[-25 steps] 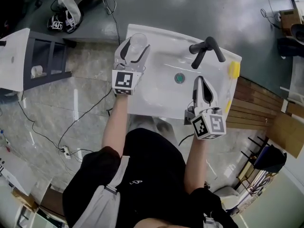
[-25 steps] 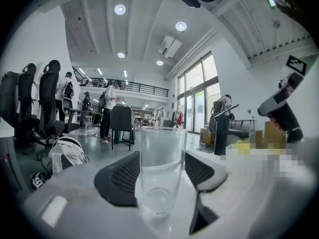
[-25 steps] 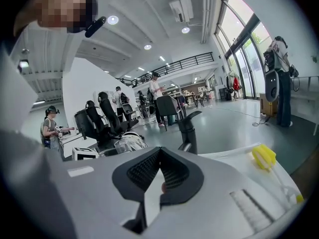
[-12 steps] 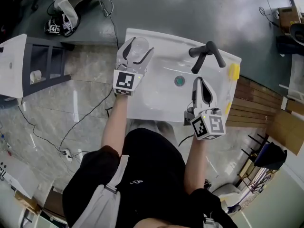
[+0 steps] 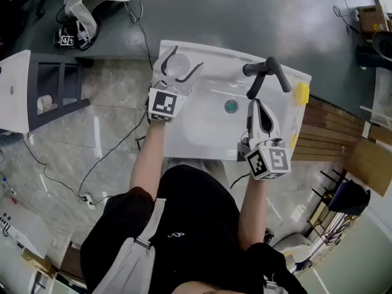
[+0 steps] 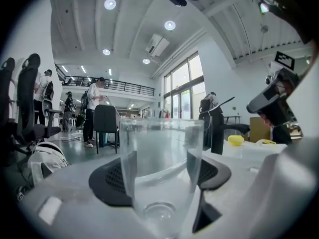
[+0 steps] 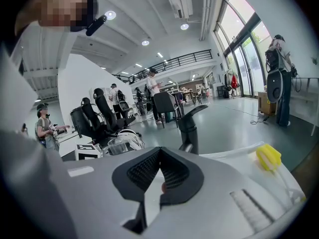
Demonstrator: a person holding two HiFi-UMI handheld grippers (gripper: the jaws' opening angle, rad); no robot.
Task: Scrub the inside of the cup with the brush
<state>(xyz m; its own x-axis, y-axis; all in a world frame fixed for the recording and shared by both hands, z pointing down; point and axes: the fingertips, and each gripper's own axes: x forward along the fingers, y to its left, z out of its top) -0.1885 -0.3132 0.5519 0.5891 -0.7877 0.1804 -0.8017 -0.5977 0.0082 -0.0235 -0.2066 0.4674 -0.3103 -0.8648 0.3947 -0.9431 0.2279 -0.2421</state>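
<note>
Now | left tongs [image 5: 180, 61] opening round cup [image 6: 160, 168] at sink [image 5: 211, 49] corner edge | right tongs [image 5: 257, 103] pressed together, empty

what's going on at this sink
A person works at a white sink with a tool in each hand. The left tool is opening its jaws around a clear cup standing on the sink's far left corner. The right tool is shut and empty, over the basin near the black faucet. The yellow brush lies untouched on the sink's right edge.
</note>
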